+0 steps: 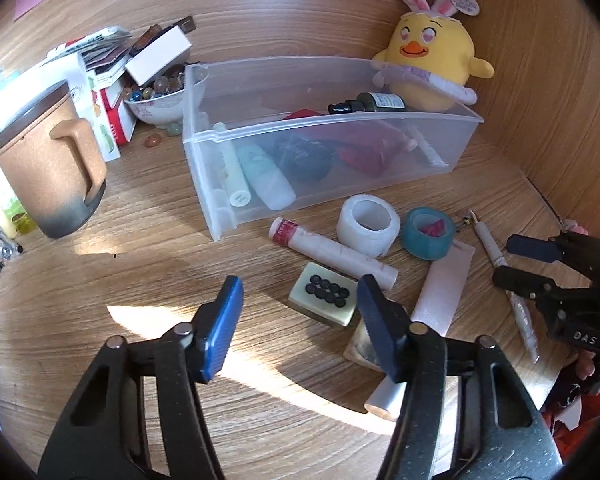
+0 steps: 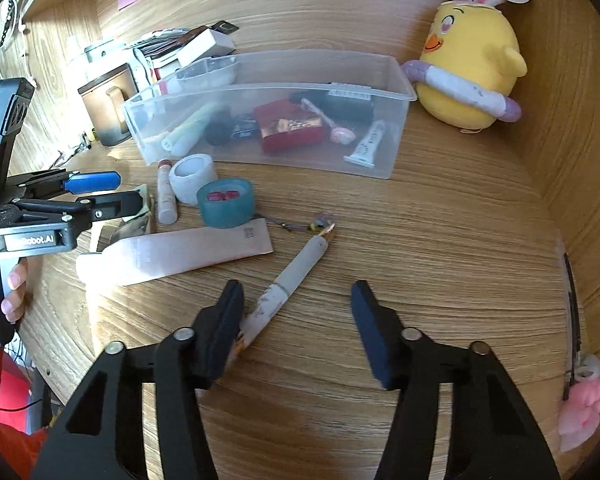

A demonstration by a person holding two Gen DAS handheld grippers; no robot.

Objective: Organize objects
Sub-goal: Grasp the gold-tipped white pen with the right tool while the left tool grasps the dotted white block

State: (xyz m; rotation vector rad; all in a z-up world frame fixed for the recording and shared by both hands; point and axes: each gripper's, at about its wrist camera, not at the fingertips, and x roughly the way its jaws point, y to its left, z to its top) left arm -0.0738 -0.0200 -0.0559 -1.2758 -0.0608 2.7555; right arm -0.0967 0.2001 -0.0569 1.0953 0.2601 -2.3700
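Note:
My left gripper (image 1: 300, 284) is open just above the desk, nothing between its pads. A cream mahjong tile (image 1: 324, 294) with black dots lies just beyond its right finger. Around the tile lie a white tube with a red label (image 1: 332, 252), a white tape roll (image 1: 368, 224), a teal tape roll (image 1: 428, 234) and a flat pale tube (image 1: 444, 292). My right gripper (image 2: 297, 286) is open low over a white pen (image 2: 296, 272); the pen runs slantwise under its left finger (image 2: 230, 320). Behind stands a clear plastic bin (image 1: 380, 128) holding several small items.
A yellow plush chick (image 1: 432, 60) sits in the back right corner against the wooden walls. A brown lidded mug (image 1: 48, 168), a bowl of marbles (image 1: 156, 96) and stacked boxes crowd the back left. A pink figure (image 2: 580, 412) hangs at the right edge.

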